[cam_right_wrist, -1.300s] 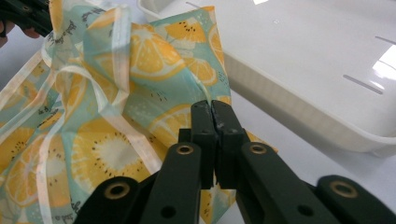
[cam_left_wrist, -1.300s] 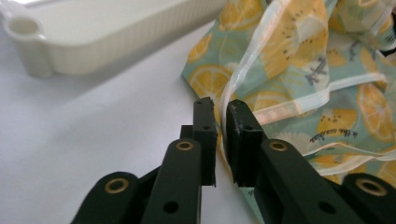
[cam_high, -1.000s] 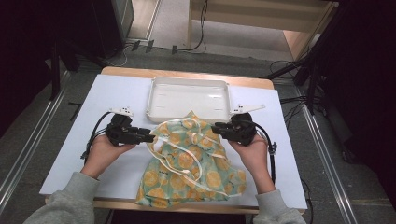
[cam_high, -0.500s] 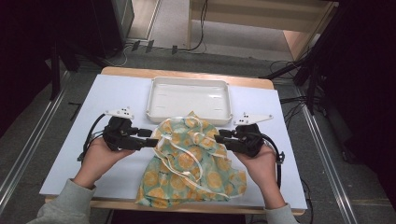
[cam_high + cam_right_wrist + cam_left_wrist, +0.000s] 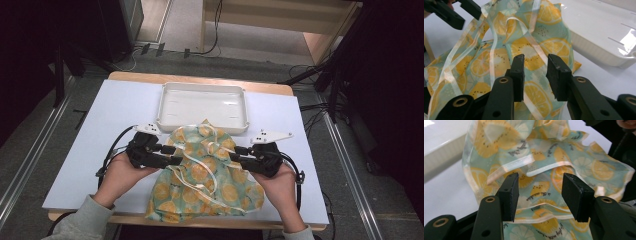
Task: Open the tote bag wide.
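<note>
Lemon-print cloth bag lies crumpled near the tray; left gripper and right gripper flank it, jaws parted and empty, likely poised to seize its edges.

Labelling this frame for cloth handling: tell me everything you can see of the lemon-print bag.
The bag is thin, limp fabric, pale teal with yellow citrus slices and small dark lettering, with pale ribbon-like strings looped across it. It lies crumpled on the white table, its far end bunched up by the tray, its near end at the table's front edge. The left gripper and right gripper flank it, both open at its sides.
</note>
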The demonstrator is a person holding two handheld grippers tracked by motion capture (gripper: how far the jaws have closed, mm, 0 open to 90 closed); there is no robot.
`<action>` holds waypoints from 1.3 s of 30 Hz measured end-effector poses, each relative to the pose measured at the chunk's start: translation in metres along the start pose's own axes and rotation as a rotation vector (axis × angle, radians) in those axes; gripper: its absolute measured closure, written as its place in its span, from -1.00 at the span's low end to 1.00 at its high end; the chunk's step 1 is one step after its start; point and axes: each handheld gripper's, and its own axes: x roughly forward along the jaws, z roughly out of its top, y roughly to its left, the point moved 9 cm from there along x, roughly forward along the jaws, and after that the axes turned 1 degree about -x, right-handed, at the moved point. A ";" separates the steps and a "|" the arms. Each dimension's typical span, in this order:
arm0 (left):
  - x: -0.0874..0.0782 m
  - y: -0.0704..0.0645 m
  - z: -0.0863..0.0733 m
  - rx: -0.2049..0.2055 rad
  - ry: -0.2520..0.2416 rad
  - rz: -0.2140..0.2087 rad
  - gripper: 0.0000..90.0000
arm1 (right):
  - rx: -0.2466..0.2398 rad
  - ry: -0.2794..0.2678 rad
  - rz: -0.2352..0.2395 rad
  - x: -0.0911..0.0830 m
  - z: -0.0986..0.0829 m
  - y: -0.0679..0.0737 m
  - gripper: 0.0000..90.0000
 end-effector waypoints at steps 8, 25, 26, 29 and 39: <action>0.022 0.005 -0.001 -0.023 0.019 0.000 0.04 | -0.018 0.008 0.019 0.008 -0.002 0.006 0.45; 0.036 0.012 0.009 -0.014 -0.021 0.001 0.77 | -0.009 0.002 0.048 0.024 0.002 0.015 0.06; 0.036 0.012 0.010 -0.004 -0.031 0.002 0.89 | -0.014 0.008 0.033 0.029 0.002 0.013 0.04; 0.035 0.013 0.011 0.007 -0.041 0.009 1.00 | -0.022 0.012 0.012 0.035 0.003 0.011 0.05; 0.031 0.008 0.010 0.011 -0.045 -0.012 1.00 | -0.029 0.037 -0.039 0.053 0.004 0.006 0.28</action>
